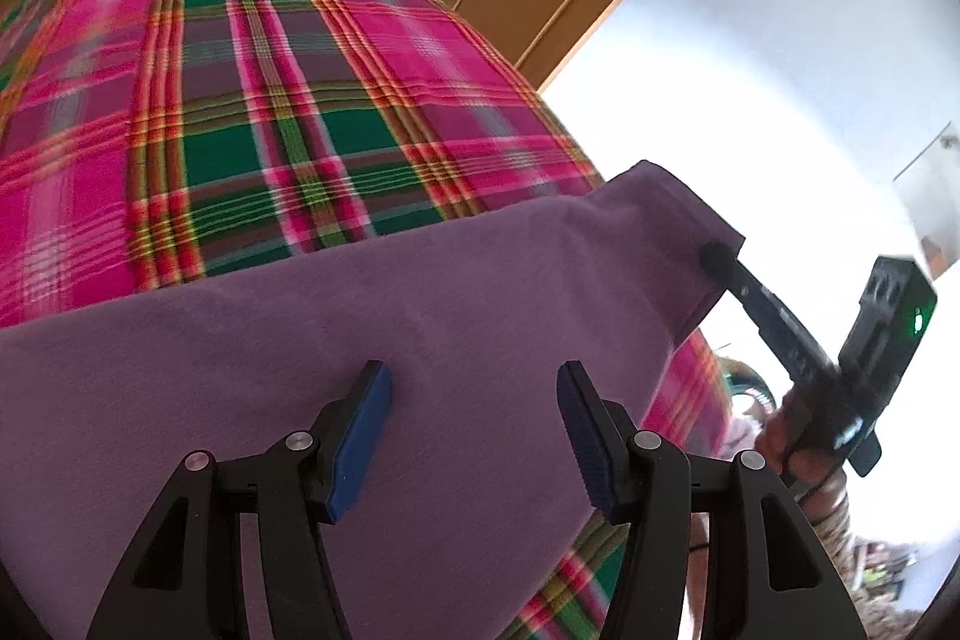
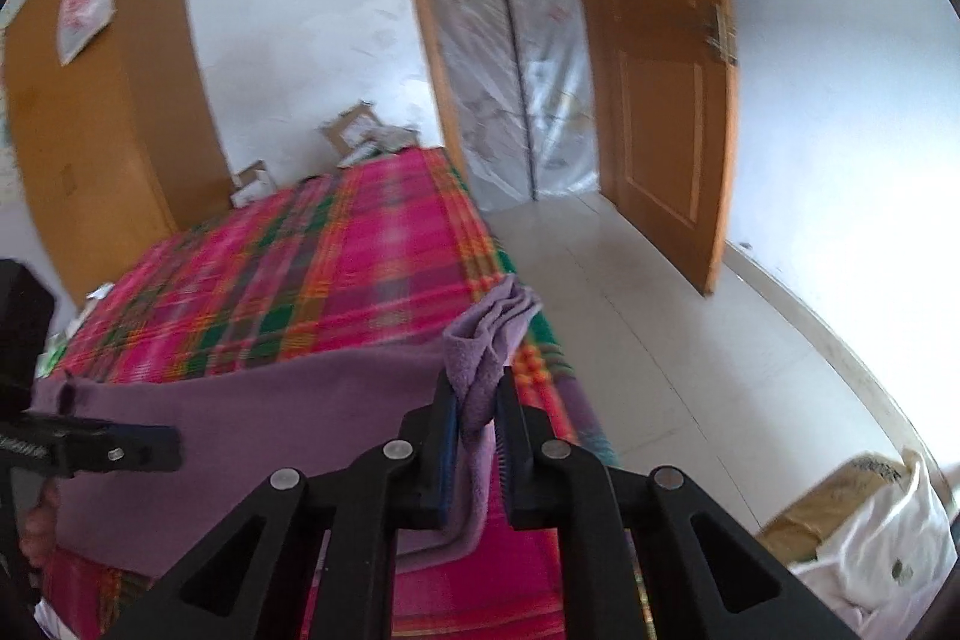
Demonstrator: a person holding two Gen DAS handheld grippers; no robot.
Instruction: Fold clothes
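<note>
Bright daylight, motion blur, fisheye warping
</note>
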